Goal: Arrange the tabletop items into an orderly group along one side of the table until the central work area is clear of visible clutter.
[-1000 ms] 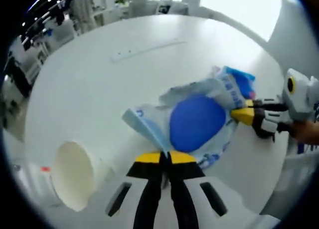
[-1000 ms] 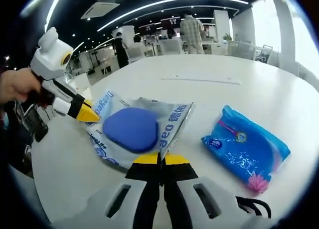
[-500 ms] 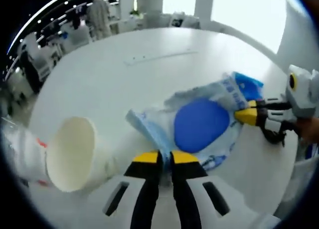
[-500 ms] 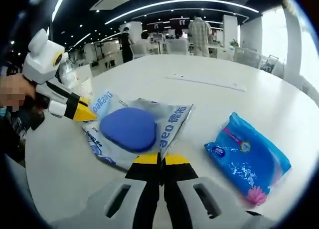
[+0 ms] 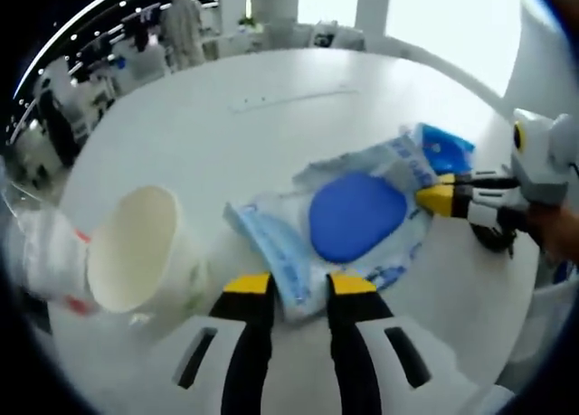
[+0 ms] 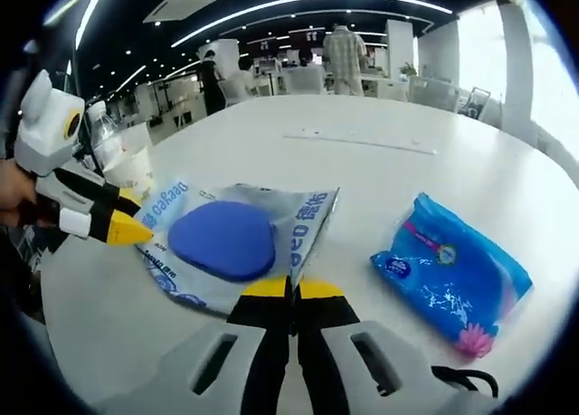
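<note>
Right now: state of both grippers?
Left gripper: open, jaws apart either side of the pouch edge.
Right gripper: shut on the pouch's edge.

— What colours are on the table?
— It's plain white. The flat bag is silvery white with blue lettering and a solid blue oval; the tissue pack is bright blue with white speckles and a pink flower.
— And the cup?
— Cream inside, white outside

Left gripper jaws apart, right gripper closed
</note>
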Available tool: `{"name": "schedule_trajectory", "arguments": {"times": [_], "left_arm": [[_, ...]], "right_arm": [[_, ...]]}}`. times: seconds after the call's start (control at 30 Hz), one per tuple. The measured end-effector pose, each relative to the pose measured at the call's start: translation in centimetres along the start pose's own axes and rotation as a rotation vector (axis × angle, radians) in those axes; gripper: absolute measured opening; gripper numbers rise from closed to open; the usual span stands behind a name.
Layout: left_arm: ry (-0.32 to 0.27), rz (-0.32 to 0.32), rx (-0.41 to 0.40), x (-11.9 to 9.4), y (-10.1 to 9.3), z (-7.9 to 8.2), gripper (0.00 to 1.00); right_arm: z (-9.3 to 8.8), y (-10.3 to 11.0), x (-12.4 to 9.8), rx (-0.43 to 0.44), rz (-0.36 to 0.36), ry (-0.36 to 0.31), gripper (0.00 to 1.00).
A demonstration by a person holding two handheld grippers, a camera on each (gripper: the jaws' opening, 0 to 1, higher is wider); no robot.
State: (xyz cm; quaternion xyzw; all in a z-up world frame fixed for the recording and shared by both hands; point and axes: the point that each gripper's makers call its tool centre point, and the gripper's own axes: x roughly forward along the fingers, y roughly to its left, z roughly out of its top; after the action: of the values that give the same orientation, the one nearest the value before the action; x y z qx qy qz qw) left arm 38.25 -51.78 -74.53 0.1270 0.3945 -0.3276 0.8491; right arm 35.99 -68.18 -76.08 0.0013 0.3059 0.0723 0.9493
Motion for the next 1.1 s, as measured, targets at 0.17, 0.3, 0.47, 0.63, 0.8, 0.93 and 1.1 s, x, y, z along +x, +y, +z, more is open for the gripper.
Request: {"name": "schedule_trajectory", "arguments": {"times": [0.17, 0.3, 0.47, 0.63, 0.8, 0.93, 1.1], "left_arm": [[-0.014, 0.003, 0.005, -1.1, -0.1, 0.1, 0.21], [-0.028, 0.001, 0.021, -2.4, -0.3, -0.1, 0.23], [-0.061, -0.014, 0.021, -4.3, -1.0, -0.4, 0.25], [-0.129, -0.026, 0.000, -6.7, -1.8, -0.1, 0.31], [-0.195, -0.015, 0.000, -9.8, -2.0, -0.2, 0.39], [-0.253, -0.015, 0.017, -13.0, -2.0, -0.8, 0.44], [-0.295, -0.005, 0.077, -16.2, -1.9, -1.8, 0.50]], "right_arm": [[0.0, 0.0, 0.2, 0.019, -0.017, 0.006, 0.00], [0.1, 0.1, 0.3, 0.010, -0.012, 0.013, 0.00], [0.1, 0.2, 0.3, 0.004, -0.007, 0.017, 0.00], [0.4, 0.5, 0.6, -0.015, 0.012, 0.024, 0.00], [0.4, 0.9, 0.7, -0.028, 0.027, 0.033, 0.00], [0.3, 1.2, 0.9, -0.066, 0.055, 0.046, 0.01], [0.1, 1.1, 0.9, -0.113, 0.081, 0.062, 0.06]]}}
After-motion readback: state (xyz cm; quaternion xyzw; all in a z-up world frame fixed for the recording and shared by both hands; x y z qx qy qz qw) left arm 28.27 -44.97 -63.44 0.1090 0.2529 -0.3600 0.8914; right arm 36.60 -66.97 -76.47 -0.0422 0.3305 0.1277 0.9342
